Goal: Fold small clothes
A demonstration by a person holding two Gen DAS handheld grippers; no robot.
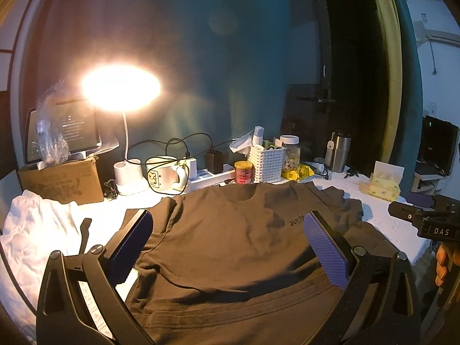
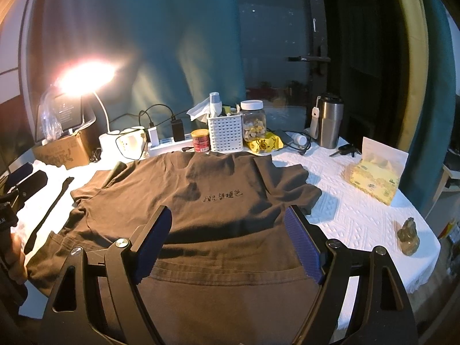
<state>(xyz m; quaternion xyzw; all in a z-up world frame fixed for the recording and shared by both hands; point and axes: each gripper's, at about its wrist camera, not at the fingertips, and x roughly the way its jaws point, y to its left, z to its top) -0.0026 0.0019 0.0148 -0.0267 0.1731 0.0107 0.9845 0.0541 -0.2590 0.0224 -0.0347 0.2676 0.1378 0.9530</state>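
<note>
A dark brown T-shirt (image 1: 230, 238) lies spread flat on the white tablecloth, collar toward the far side, hem toward me. It also shows in the right wrist view (image 2: 201, 201) with black lettering on the chest. My left gripper (image 1: 227, 238) is open and empty, held above the shirt's near left part. My right gripper (image 2: 228, 233) is open and empty above the hem. The right gripper also shows at the right edge of the left wrist view (image 1: 422, 215). The left gripper shows at the left edge of the right wrist view (image 2: 26, 184).
A white garment (image 1: 37, 230) lies at the left. Along the back stand a lit desk lamp (image 1: 120, 86), a cardboard box (image 1: 63, 181), a mug (image 1: 161, 172), a power strip (image 1: 212, 178), a white basket (image 2: 224, 132), a jar (image 2: 253, 120) and a steel tumbler (image 2: 329, 123). A tissue pack (image 2: 373, 175) and a small figurine (image 2: 408, 235) sit at the right.
</note>
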